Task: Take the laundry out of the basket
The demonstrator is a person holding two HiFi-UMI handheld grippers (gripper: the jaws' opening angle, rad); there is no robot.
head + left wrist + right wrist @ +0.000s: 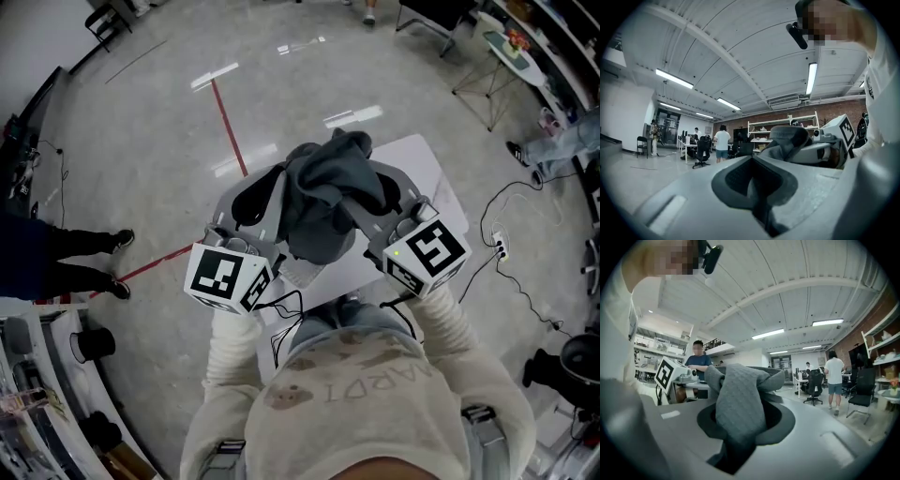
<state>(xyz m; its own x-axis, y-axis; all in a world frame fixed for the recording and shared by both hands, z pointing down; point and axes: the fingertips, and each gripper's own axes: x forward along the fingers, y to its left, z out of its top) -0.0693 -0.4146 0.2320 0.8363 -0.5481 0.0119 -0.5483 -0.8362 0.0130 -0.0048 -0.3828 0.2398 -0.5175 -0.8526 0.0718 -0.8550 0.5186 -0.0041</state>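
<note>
A grey knitted garment [323,202] hangs bunched between my two raised grippers, above a white table [427,164]. My right gripper [380,192] is shut on a thick fold of this garment [738,394], which bulges out over its jaws [740,423]. My left gripper [267,192] has its jaws closed on a thin dark edge of the cloth [757,187]. From the left gripper view the bunched garment [787,138] sits on the right gripper across from it. Both grippers point level. The basket is hidden under my arms and the cloth.
A person's legs [66,258] stand at the left beside a red tape line [230,127] on the floor. Cables [511,248] lie at the right. People, desks and office chairs [813,385] stand far off, with white shelves [780,129] at the brick wall.
</note>
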